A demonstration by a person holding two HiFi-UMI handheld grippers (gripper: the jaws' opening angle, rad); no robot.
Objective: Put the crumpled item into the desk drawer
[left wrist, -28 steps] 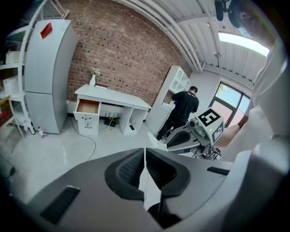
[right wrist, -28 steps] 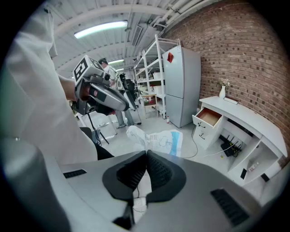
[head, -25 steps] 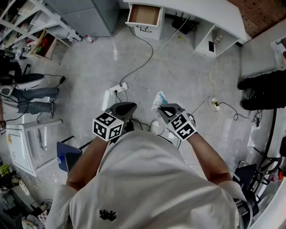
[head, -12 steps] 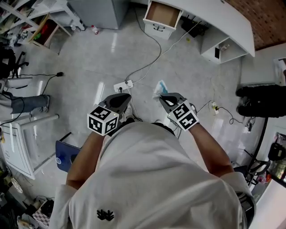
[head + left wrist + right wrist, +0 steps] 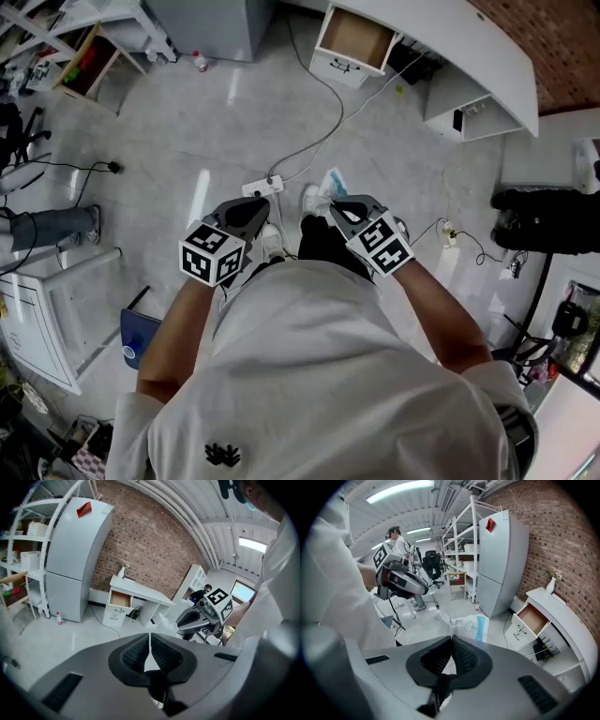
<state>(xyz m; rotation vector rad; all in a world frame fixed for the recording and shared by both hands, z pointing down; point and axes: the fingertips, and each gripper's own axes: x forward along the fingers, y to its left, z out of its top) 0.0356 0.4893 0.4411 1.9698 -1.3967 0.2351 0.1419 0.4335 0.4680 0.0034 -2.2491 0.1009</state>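
- The right gripper (image 5: 451, 639) has its jaws clamped on a crumpled white-and-blue plastic bag (image 5: 471, 623).
- The left gripper (image 5: 150, 637) is empty, its jaws pressed together.
- The white desk's brown-lined drawer (image 5: 356, 39) stands open, well apart from both.

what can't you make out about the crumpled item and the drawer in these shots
- Print on the crumpled item: too small and creased to read, right gripper view.
- Its gripped end: hidden between the pads of the right tool, same view.
- Rear of the desk drawer: covered by the desk top, head view.
- Floor at the person's feet: hidden by the white shirt, head view.
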